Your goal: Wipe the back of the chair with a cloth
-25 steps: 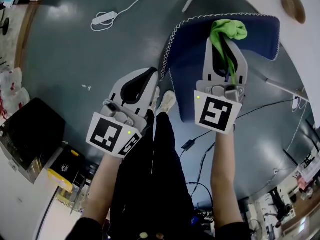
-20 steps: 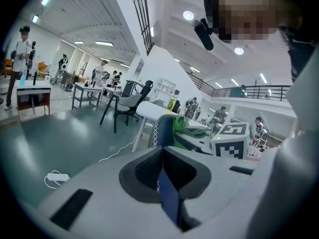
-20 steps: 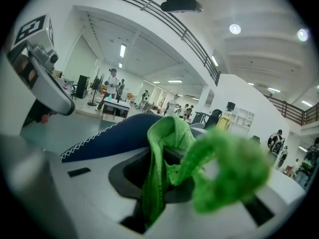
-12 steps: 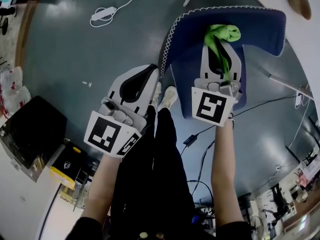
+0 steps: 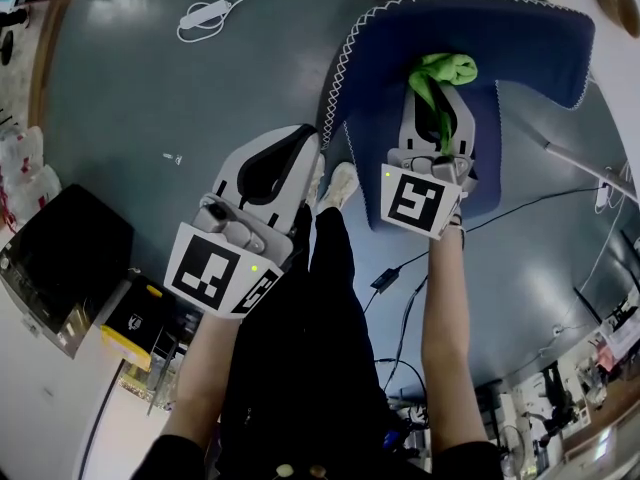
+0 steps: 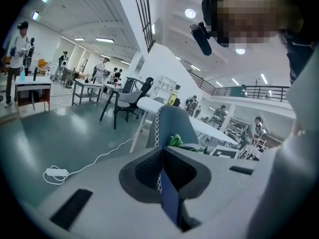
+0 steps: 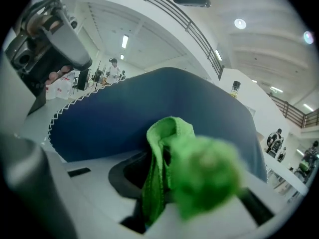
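Observation:
The blue chair back (image 5: 520, 48), edged with white zigzag stitching, fills the upper right of the head view. A bright green cloth (image 5: 440, 73) is bunched against it, and my right gripper (image 5: 437, 88) is shut on that cloth. In the right gripper view the cloth (image 7: 199, 178) bulges from the right gripper (image 7: 169, 156) in front of the chair back (image 7: 124, 113). My left gripper (image 5: 305, 153) hangs shut just left of the chair's stitched edge, holding nothing. In the left gripper view the chair (image 6: 174, 123) stands beyond the left gripper (image 6: 162, 151).
A white power strip (image 5: 205, 13) and its cable lie on the grey floor at the far left. A black box (image 5: 65, 258) and a yellow-black case (image 5: 135, 323) sit at the left. Cables (image 5: 400, 298) run across the floor below the chair. A white table (image 5: 610, 28) stands behind it.
My right gripper has slid the green cloth from the chair back's far edge toward its middle. The left gripper has stayed where it was.

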Demonstrator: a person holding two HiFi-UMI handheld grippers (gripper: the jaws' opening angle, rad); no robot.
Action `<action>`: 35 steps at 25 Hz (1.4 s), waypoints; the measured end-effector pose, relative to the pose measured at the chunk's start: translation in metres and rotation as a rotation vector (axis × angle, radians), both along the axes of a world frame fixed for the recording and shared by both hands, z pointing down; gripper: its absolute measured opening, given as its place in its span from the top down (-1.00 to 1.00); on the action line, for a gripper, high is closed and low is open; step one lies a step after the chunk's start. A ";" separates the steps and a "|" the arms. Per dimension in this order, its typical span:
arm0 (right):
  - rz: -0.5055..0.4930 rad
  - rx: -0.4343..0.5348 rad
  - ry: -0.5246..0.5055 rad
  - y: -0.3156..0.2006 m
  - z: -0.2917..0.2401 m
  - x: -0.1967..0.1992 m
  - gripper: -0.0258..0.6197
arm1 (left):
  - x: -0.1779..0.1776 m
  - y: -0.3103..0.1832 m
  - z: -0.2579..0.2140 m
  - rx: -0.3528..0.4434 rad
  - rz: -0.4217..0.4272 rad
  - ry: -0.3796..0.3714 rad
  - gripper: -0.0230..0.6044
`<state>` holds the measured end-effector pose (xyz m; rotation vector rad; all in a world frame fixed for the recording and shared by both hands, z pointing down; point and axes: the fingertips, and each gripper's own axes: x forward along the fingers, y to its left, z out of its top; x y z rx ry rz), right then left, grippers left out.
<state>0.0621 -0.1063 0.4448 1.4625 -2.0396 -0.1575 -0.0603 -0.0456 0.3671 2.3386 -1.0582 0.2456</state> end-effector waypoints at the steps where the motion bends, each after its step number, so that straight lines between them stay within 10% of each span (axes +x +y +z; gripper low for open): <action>1: -0.007 0.015 0.013 0.000 0.001 0.000 0.75 | 0.000 0.001 0.001 -0.001 0.000 -0.001 0.90; 7: -0.038 0.024 0.053 0.005 0.016 0.002 0.75 | -0.003 0.000 0.002 0.003 -0.005 -0.002 0.90; 35: -0.103 -0.503 0.119 0.051 0.206 0.016 0.75 | -0.003 0.005 0.006 -0.005 0.027 -0.027 0.90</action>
